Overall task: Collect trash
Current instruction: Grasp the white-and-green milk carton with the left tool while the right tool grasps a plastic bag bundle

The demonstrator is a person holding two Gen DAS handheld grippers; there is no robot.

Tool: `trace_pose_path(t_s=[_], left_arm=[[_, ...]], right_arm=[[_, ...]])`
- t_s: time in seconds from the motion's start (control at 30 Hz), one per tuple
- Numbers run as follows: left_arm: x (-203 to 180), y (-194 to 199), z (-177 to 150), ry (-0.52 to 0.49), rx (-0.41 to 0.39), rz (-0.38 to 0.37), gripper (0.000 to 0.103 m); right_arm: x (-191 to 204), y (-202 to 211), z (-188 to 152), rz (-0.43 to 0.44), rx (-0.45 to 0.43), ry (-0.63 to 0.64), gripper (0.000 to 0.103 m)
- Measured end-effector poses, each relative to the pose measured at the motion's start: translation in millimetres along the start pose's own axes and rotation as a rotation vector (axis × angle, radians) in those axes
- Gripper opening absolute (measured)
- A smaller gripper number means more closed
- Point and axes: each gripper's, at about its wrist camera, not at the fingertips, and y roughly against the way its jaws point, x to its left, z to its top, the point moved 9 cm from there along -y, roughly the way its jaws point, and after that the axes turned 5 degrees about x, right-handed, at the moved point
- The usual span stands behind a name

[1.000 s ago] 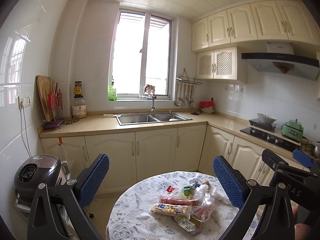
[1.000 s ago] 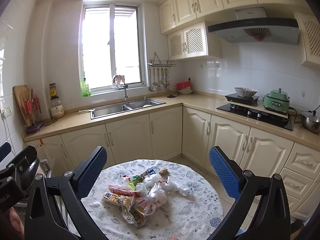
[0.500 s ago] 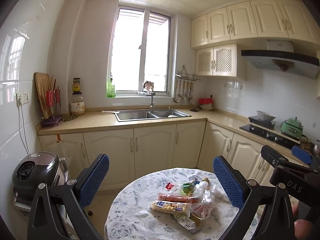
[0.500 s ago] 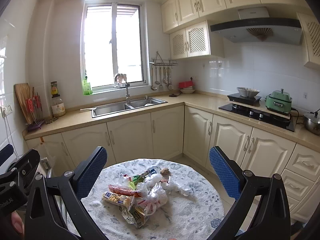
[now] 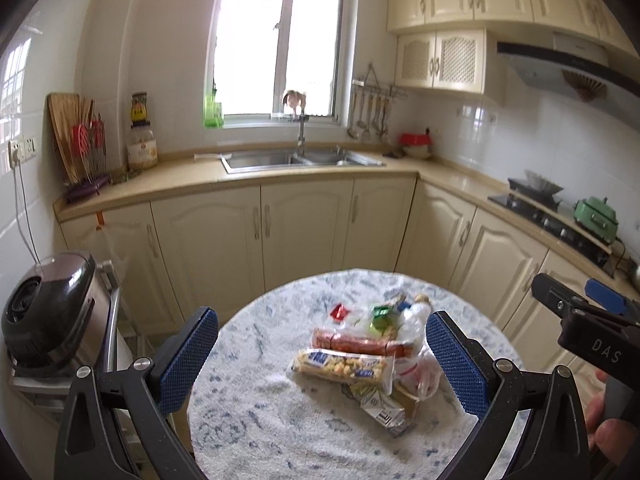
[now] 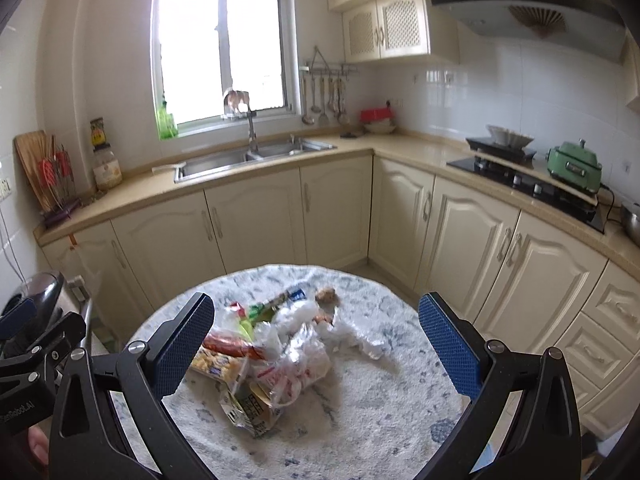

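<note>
i see a white tablecloth (image 5: 256, 412) with blue-grey mottling; on it, a red sausage pack (image 5: 356, 342) beside a yellow snack bag (image 5: 340, 366).

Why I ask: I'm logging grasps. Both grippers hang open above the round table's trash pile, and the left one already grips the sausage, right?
No. In the left wrist view the left gripper is open and empty; the sausage lies in the trash pile. The rest holds.

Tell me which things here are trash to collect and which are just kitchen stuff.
Trash, all on the round table:
snack packet
sausage wrapper
plastic bags
flattened carton

Just kitchen stuff:
sink
green pot
rice cooker
</note>
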Motion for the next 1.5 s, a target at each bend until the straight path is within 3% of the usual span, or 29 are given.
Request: trace_pose_path(t_s=[0.3, 0.67, 0.93, 1.03, 1.2, 1.27, 1.5], left_arm=[[-7.6, -78.6, -26.6, -0.014, 0.205, 0.0, 0.102], [-43.2, -176.4, -72.5, -0.051, 0.357, -0.049, 0.102], [-61.7, -222.9, -83.3, -0.005, 0.383, -0.103, 0.102], [-64.5, -234.3, -86.2, 0.019, 0.403, -0.132, 0.094], [-72.6, -264.8, -101.3, 0.035, 0.428, -0.164, 0.095], [-73.7, -267.4, -99.2, 0.024, 0.415, -0.173, 0.078], [-59.7, -264.6, -104.1, 0.029, 0.406, -0.218, 0.072]], right_arm=[[-20.4, -79.0, -54.7, 0.006, 0.187, -0.019, 0.101], [-43.1, -135.4, -110.9, -0.013, 0.35, -0.041, 0.097], [-58.1, -148.8, -121.7, -0.009, 0.39, -0.079, 0.097], [-55.6, -150.7, -120.3, -0.002, 0.388, -0.075, 0.097], [-50.1, -156.7, -119.5, 0.014, 0.396, -0.079, 0.097], [-47.5, -157.7, -118.2, 0.017, 0.393, -0.073, 0.097], [-24.3, -171.6, -115.0, 0.067, 0.406, -0.04, 0.097]])
